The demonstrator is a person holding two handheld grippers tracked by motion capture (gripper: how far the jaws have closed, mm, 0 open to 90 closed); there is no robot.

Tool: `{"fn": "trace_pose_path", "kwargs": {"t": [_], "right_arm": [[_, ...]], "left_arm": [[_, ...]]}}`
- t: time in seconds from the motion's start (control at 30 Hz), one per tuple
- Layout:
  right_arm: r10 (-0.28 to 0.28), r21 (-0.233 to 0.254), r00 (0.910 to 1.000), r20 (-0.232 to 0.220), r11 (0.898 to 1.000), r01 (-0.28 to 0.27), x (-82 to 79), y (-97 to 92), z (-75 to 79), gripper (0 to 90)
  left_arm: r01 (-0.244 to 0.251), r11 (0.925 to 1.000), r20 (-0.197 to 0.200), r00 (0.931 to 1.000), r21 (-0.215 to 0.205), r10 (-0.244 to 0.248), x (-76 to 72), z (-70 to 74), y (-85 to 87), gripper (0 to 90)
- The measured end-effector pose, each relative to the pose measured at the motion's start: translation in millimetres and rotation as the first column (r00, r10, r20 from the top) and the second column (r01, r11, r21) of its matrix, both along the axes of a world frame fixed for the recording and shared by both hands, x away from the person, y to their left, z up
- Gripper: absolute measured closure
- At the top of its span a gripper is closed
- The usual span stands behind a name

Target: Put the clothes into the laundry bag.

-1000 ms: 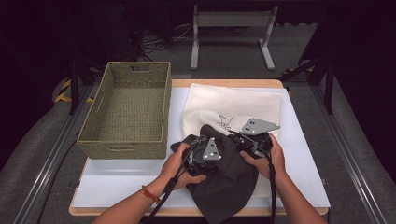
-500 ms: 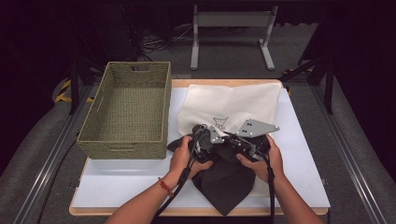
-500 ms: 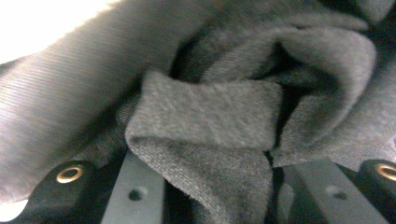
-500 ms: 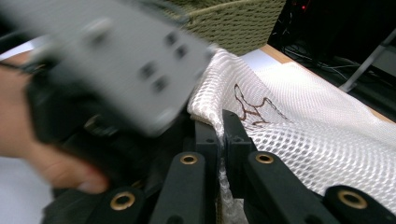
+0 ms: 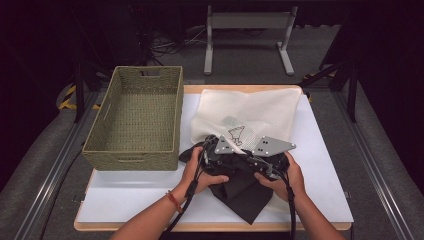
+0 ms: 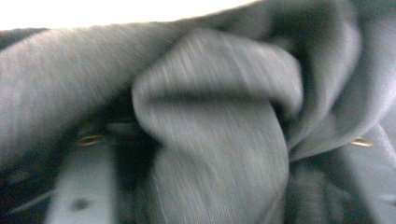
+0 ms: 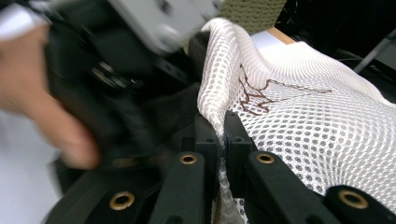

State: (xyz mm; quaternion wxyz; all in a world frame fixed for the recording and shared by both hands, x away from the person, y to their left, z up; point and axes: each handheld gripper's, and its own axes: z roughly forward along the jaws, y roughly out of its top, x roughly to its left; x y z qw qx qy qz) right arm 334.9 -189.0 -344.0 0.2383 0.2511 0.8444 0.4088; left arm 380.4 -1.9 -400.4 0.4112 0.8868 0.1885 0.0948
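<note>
left gripper [image 5: 212, 150] jaws just opening, dark garment [image 6: 210, 140] released into bag? ; right gripper [image 7: 223, 128] pinches mesh bag [image 7: 303, 121] rim

**Left gripper view: dark fabric close to lens**

The dark grey garment [image 6: 210, 140] lay bunched directly before the camera, blurred. One thick fold stood at centre, with deeper creases to its right. A bright white strip ran along the top edge. Small brass-coloured fittings [image 6: 88, 139] showed low at left and right. The jaws' spacing could not be determined.
</note>
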Motion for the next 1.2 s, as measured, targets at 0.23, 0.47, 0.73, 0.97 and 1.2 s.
{"fn": "trace_pose_path", "kwargs": {"t": [0.23,0.47,0.73,0.97,1.2], "right_arm": [[0.004,-0.017,1.0000,-0.002,1.000,-0.004,-6.6,-6.9,-4.4,87.5],[0.007,-0.007,1.0000,-0.002,1.000,-0.007,-9.4,-9.1,-8.6,87.3],[0.019,0.021,0.9995,-0.025,1.000,-0.018,-7.8,-9.7,-12.3,87.1],[0.045,0.045,0.9983,-0.036,0.998,-0.043,-6.4,-0.9,-8.4,87.1],[0.068,0.051,0.9965,-0.049,0.997,-0.065,-9.3,3.9,-8.1,87.1]], "left_arm": [[0.080,0.9966,0.042,0.9960,-0.020,-0.079,-28.0,19.8,43.1,9.8],[0.058,0.9971,-0.006,0.9983,0.049,-0.058,-29.5,-3.5,57.2,9.4],[0.051,0.9967,0.028,0.9982,0.063,-0.053,-21.9,-29.7,27.6,45.2],[-0.011,0.9999,0.030,0.9995,0.008,0.011,-10.2,-21.3,11.2,80.7],[-0.090,0.9928,0.026,0.9954,-0.079,0.092,-2.0,-17.1,-1.2,81.9]]}}
